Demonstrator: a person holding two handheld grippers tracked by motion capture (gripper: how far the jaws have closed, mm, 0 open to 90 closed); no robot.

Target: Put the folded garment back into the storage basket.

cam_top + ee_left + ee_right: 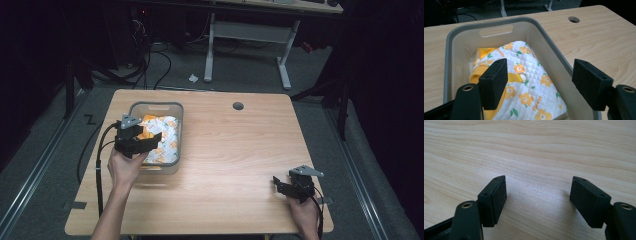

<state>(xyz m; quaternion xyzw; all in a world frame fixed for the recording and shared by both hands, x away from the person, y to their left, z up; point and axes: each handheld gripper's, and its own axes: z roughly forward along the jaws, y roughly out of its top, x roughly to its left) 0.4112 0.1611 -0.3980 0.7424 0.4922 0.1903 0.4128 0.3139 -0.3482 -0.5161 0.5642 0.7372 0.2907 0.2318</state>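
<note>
Left gripper view: we find our left gripper (539, 85) poised over the grey bin (554, 53), jaws spread wide and empty, likely set to take the quilted flowered garment (529, 82) lying inside. Orange print on it reads "flower". Our right gripper (537, 200) rests low over bare table (536, 150) near the front right corner, jaws also wide, apparently idle.

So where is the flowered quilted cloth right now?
The quilted cloth lies inside the grey bin on the table's left side, under the open left gripper.
</note>
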